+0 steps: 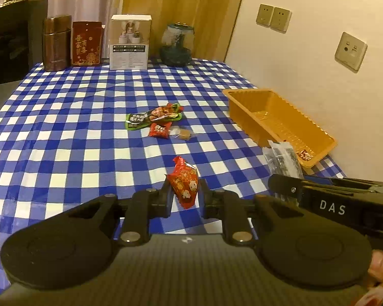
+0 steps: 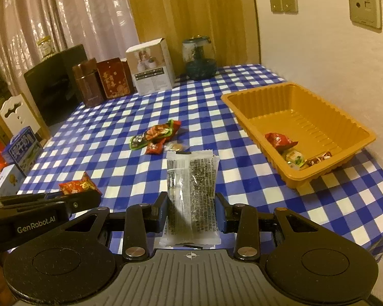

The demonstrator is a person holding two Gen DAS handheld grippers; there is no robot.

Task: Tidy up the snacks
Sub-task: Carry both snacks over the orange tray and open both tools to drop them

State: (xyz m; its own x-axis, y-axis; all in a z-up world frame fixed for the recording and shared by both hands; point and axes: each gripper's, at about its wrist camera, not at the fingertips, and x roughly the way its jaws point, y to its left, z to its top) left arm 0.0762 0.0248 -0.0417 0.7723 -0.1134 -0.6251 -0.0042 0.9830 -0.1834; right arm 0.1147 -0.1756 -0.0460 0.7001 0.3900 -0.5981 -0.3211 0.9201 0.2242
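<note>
My left gripper [image 1: 185, 191] is shut on a red snack packet [image 1: 184, 185] and holds it above the checked tablecloth; the packet also shows in the right wrist view [image 2: 76, 186]. My right gripper [image 2: 191, 204] is shut on a clear packet of dark snacks [image 2: 191, 191], also seen in the left wrist view [image 1: 283, 159]. An orange tray [image 2: 365, 132] stands to the right with a red packet [image 2: 279, 140] and a few small wrapped sweets [image 2: 296, 159] inside. A small pile of snacks [image 2: 155, 137] lies mid-table, with a green-edged packet [image 1: 150, 116], a small red packet [image 1: 159, 130] and a clear-wrapped sweet [image 1: 183, 134].
At the table's far edge stand a brown canister [image 1: 56, 43], a red tin [image 1: 86, 43], a white box [image 1: 130, 42] and a glass jar [image 1: 177, 44]. A wall [image 1: 306, 63] with sockets runs along the right. Boxes [image 2: 20, 150] sit beyond the left edge.
</note>
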